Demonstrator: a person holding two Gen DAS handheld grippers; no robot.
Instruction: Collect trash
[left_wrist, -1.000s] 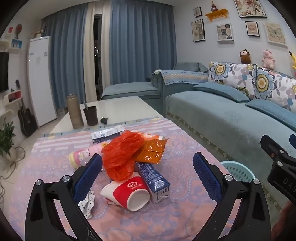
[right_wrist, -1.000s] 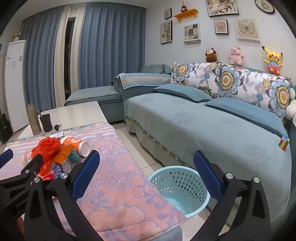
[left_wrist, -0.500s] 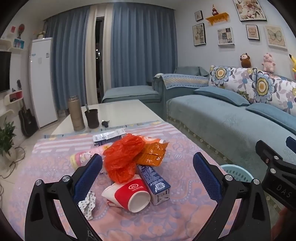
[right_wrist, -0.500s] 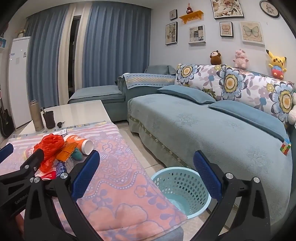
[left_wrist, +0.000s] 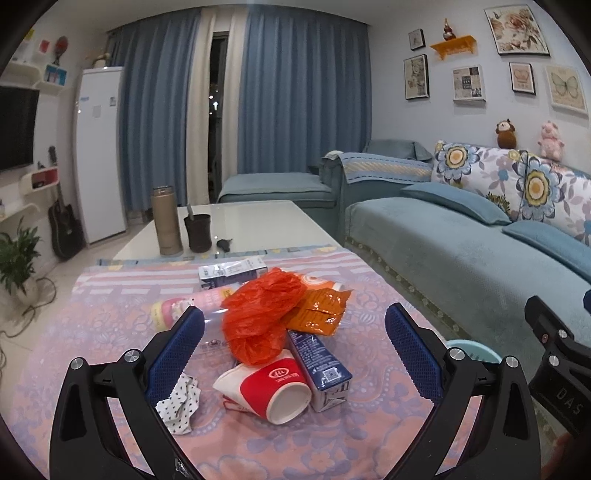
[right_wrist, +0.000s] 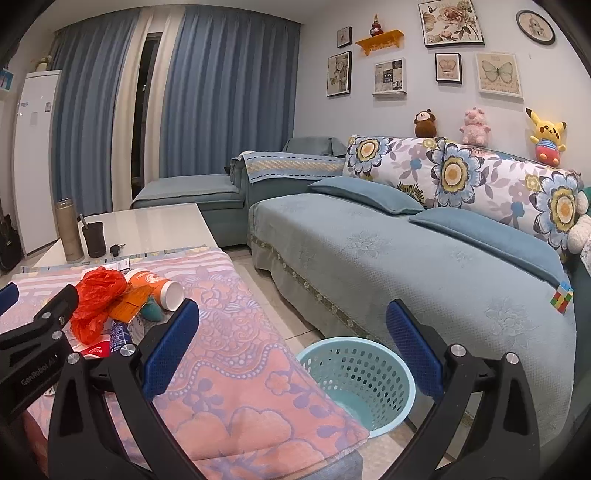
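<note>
Two hand-held grippers: left hand-held gripper (left_wrist: 293, 352) and right hand-held gripper (right_wrist: 293, 349) both spread wide, holding nothing.
Pile: on the desk (left_wrist: 92, 332) with its pink floral cloth, between the left fingers.
Red-and-white paper cup (left_wrist: 269, 387): on its side, long axis running near-right to far-left, mouth toward the camera.
Blue rectangular carton (left_wrist: 319, 363): flat, touching the cup, long axis running away from the camera.
Crumpled orange plastic bag (left_wrist: 262, 317): on top of the pile.
Light-blue perforated plastic basket (right_wrist: 364, 380): on the floor beside the desk, between the right fingers.
Change: left view now sits slightly closer to the pile; right view has shifted little.
</note>
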